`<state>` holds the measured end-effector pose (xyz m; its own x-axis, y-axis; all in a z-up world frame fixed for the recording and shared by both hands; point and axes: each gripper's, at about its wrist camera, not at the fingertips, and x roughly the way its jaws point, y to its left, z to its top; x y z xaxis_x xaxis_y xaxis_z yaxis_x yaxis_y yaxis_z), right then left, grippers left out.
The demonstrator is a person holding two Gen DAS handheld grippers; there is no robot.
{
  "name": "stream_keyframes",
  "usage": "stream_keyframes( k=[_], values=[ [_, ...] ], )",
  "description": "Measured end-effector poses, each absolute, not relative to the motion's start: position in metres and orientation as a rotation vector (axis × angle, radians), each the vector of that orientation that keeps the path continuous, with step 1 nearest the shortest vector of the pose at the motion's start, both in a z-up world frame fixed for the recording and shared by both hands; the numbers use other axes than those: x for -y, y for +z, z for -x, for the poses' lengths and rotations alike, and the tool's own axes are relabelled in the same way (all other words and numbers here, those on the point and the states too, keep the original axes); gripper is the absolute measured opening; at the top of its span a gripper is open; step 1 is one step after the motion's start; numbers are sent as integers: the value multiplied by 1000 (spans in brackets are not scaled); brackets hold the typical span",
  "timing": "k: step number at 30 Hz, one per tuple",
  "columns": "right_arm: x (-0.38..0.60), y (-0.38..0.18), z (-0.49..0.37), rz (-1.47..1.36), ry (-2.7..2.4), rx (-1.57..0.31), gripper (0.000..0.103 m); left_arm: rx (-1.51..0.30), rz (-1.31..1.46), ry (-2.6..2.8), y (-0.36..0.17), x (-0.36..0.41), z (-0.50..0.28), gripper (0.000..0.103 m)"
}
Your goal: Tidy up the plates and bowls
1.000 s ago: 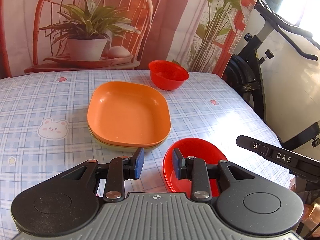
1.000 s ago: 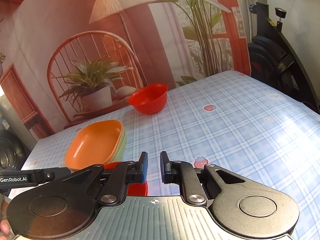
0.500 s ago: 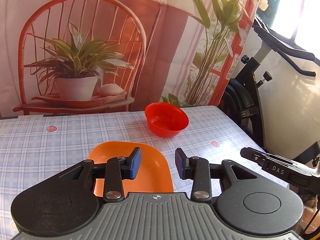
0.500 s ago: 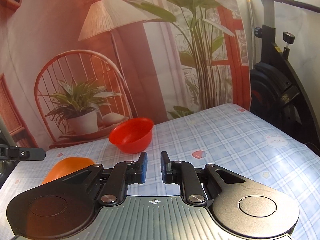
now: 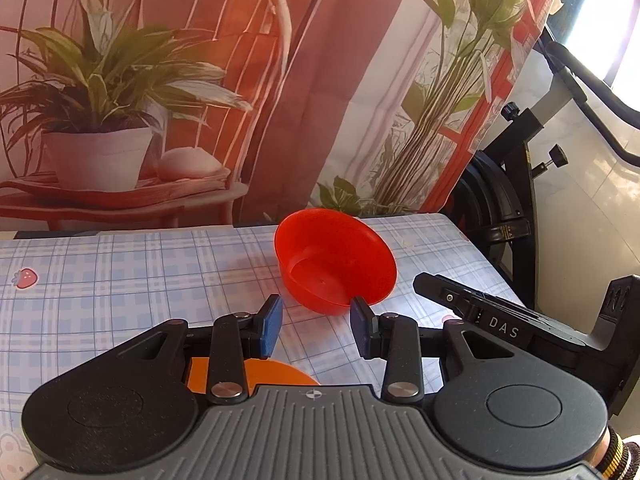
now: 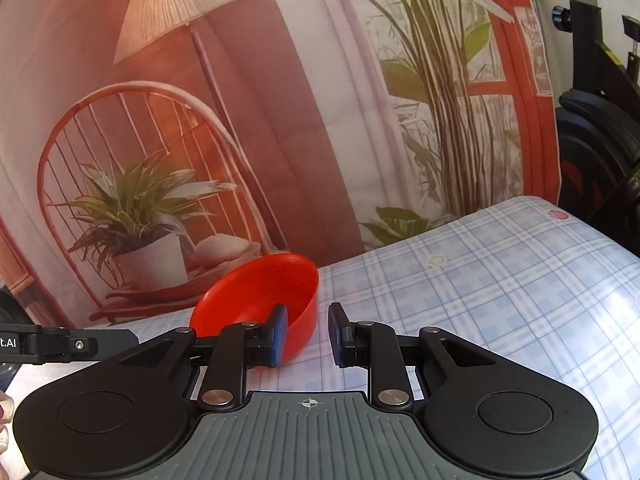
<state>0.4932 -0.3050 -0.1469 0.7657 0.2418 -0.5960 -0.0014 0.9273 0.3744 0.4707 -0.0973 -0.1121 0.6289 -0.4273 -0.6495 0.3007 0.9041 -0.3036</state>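
Right wrist view: red bowl (image 6: 256, 300), round, so no long axis, upright on the checked tablecloth (image 6: 500, 280), lying just ahead and left of the right gripper (image 6: 306, 330). Right jaws part open and have just been opening; the left pad stands in front of the bowl's near rim, the right pad on the bowl's right and clear of it; whether any pad touches cannot be told, and nothing is held. Bowl interior: empty. Left wrist view: same bowl (image 5: 334, 260) ahead and slightly right of the left gripper (image 5: 316, 330); left jaws part open, empty, the right pad just at the bowl's near rim, the left pad well left of it. Judgement: both grippers near the bowl, the right one better lined up to straddle its rim. Orange plate (image 5: 256, 376), behind the bowl toward the person, only an edge showing under the left gripper; contents hidden. Right gripper body (image 5: 520, 328) right of the bowl. Printed backdrop (image 5: 200, 80) beyond the bowl; exercise bike (image 5: 520, 200) to its right.
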Motion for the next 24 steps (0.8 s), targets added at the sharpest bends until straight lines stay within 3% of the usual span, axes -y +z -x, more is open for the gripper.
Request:
stream_keyframes(
  k=[8,16,17,19,24],
  values=[
    [295,-169,-518,-368,151,-726,22,-806,187,-412,-129,100,-504,39],
    [292,-171,-517,-356,175,-726,14,-823,158,-411,-141,110,-525,37],
    [292,-170,-516,-357,179,-727,14,-827,165,-413,-142,109,-527,35],
    [292,-168,-514,-349,165,-732,13,-831,146,-405,-144,110,-528,13],
    [294,-159,-504,-366,169,-735,12,-827,127,-419,-140,106,-515,11]
  ],
)
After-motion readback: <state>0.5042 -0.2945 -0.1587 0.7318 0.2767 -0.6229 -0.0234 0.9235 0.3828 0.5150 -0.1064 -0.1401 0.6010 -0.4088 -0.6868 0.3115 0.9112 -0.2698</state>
